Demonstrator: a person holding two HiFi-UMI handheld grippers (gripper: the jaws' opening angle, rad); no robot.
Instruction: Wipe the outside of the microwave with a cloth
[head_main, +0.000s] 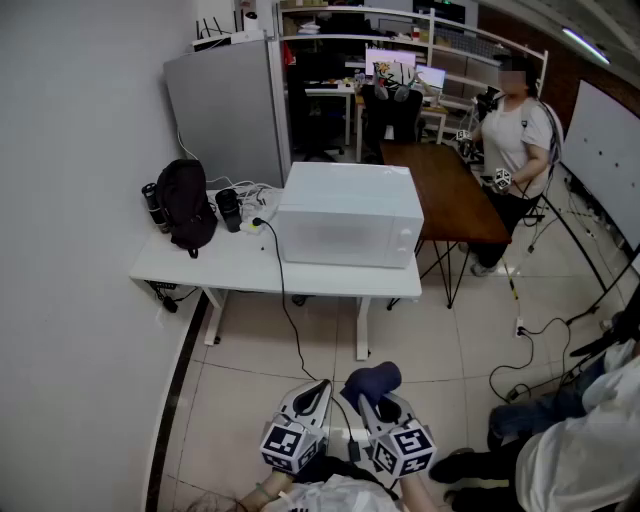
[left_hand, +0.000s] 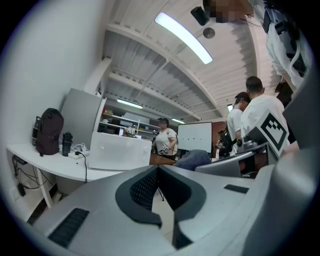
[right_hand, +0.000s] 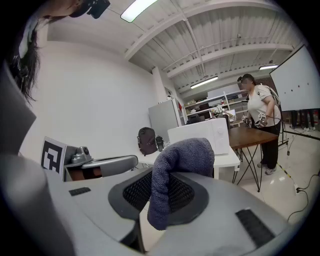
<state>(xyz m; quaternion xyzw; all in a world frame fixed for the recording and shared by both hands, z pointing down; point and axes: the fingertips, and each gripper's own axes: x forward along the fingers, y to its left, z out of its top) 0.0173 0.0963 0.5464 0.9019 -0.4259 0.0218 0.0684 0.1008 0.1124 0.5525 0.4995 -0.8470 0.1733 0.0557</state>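
An office-lab: desks, monitors, whiteboard, shelving

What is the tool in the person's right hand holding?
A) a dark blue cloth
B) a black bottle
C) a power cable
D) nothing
A: the right gripper view shows a folded dark blue cloth pinched in the right tool.

Both held low, side by side: left gripper pinched closed on nothing, right gripper clamped on the cloth.
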